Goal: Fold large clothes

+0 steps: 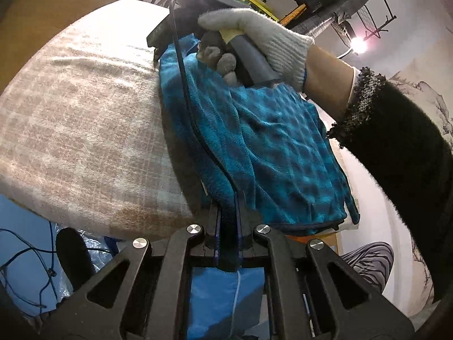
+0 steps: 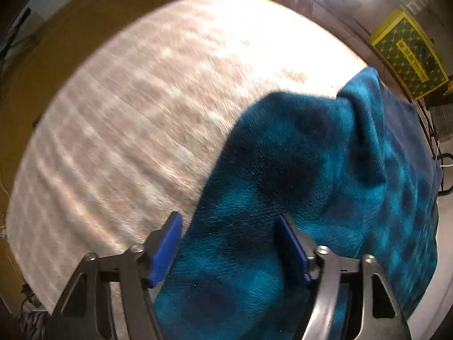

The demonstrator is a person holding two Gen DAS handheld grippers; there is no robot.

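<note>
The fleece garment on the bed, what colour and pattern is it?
The fleece garment is teal-blue with a darker checked pattern, clearest in the left wrist view.

The right tool (image 2: 229, 226) stands spread over the teal plaid garment (image 2: 311, 184), which lies on a beige checked blanket (image 2: 127, 113).

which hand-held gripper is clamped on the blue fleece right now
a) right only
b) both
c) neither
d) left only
d: the left hand-held gripper is shut on an edge of the fleece, while the right hand-held gripper stands open, with the fleece between its fingers.
</note>
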